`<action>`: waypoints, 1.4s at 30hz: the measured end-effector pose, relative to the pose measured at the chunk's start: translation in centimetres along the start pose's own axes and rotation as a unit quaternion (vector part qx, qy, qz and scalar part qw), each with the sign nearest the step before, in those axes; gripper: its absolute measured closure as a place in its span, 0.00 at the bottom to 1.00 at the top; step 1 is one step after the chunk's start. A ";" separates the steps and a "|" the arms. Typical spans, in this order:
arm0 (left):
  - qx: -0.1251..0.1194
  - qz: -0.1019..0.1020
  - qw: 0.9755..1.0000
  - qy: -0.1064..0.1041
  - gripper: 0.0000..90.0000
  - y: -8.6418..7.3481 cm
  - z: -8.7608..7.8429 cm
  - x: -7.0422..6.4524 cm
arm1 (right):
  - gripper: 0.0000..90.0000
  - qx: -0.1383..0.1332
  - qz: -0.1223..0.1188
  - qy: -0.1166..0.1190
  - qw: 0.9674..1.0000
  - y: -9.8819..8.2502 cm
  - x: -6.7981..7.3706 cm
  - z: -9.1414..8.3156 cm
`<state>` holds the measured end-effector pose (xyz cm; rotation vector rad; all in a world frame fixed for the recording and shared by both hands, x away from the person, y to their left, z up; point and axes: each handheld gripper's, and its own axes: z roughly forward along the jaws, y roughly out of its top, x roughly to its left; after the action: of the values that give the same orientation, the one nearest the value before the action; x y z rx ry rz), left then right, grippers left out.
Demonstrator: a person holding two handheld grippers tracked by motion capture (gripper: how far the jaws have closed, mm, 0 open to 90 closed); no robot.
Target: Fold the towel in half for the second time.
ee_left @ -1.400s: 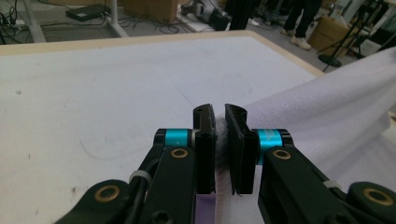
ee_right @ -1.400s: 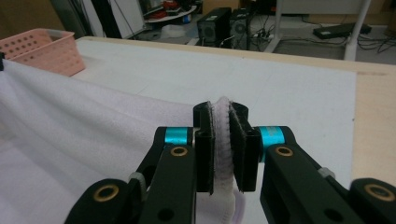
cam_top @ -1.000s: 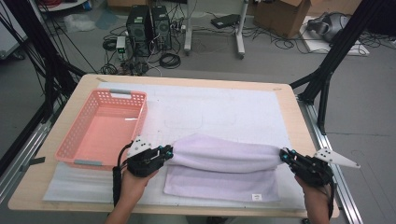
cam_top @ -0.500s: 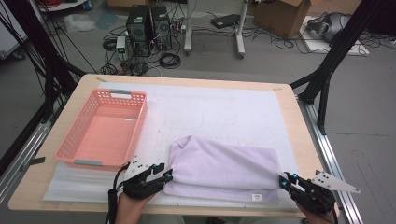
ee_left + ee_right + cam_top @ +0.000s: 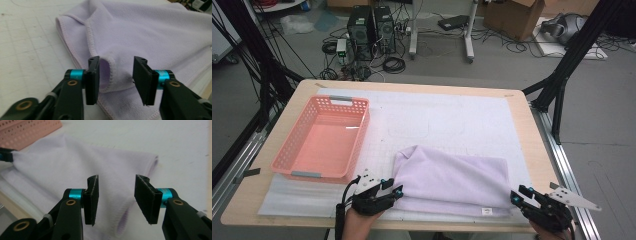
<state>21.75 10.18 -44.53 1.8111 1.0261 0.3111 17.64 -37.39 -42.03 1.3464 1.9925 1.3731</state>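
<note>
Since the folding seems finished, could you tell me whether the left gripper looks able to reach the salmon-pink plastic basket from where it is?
Probably yes: the left gripper sits just below the salmon-pink plastic basket, jaws open, with bare mat between them.

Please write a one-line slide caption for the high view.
Folded lilac towel on a white mat, a hand-held gripper open at each near corner (left, right); empty pink basket at left.

Even, soft overhead light; close views slightly blurred.
</note>
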 end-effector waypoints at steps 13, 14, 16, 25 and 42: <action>-0.021 -0.004 0.999 -0.026 0.97 -0.9 -2.9 -0.4 | 0.95 0.057 -0.026 0.002 0.998 -0.4 0.4 0.8; -0.021 -0.002 0.999 -0.030 0.97 -1.1 -3.3 -0.5 | 0.95 0.058 -0.026 0.005 0.998 -0.4 0.4 0.6; -0.016 -0.002 0.999 -0.038 0.97 -1.7 -3.9 -0.8 | 0.94 0.066 -0.027 0.010 0.997 -0.5 0.4 0.2; -0.028 -0.017 0.999 -0.042 0.68 -1.6 -4.7 -0.5 | 0.77 0.065 -0.027 0.011 0.997 -0.8 0.5 -1.1; -0.035 -0.020 0.999 0.006 0.84 1.5 -1.4 2.0 | 0.72 0.030 -0.037 -0.004 0.999 0.5 -0.1 0.4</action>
<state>22.90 12.36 -43.03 1.7262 1.0457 0.3290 18.21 -37.28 -41.83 1.2880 2.0731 1.2829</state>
